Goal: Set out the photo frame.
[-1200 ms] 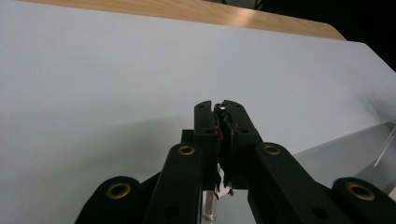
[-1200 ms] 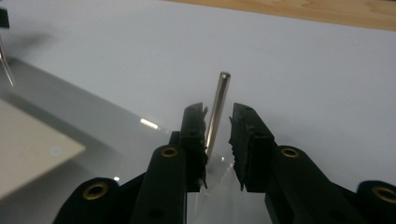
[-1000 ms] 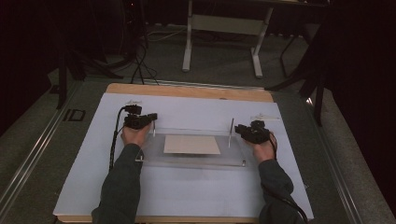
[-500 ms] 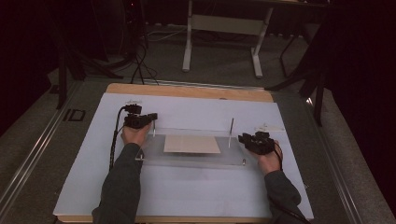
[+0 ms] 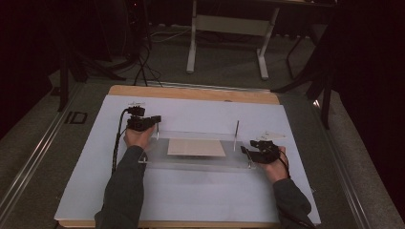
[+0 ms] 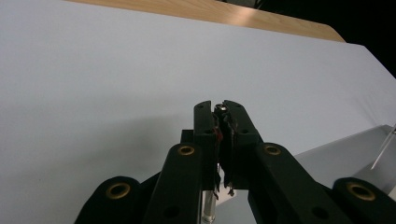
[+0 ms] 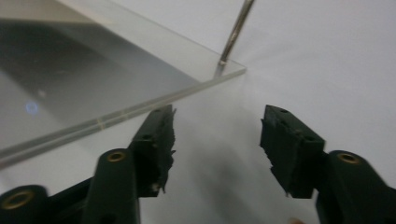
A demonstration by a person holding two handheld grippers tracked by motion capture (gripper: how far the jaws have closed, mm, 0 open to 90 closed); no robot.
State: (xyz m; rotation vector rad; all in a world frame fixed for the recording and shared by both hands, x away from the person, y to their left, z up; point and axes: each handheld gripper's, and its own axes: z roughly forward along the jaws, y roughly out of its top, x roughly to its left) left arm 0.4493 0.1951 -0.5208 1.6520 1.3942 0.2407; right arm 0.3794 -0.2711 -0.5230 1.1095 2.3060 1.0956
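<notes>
Clear acrylic plate [image 5: 200, 164] on white mat; "ID" [image 5: 75, 117] at 9 o'clock.
Two upright pins: left gripper [image 6: 219, 108] pinches one pin [image 6: 209, 207]; right gripper [image 7: 217, 135] has just spread, empty.

A white sheet [image 5: 191, 200] covers most of a wooden tabletop [image 5: 191, 92], whose bare strip runs along the 12 o'clock edge. Beyond it, at 12 o'clock, stand the white legs of a stand [image 5: 192, 57] on grey carpet [image 5: 229, 78]. Dark cables [image 5: 143, 67] trail at 11 o'clock.
</notes>
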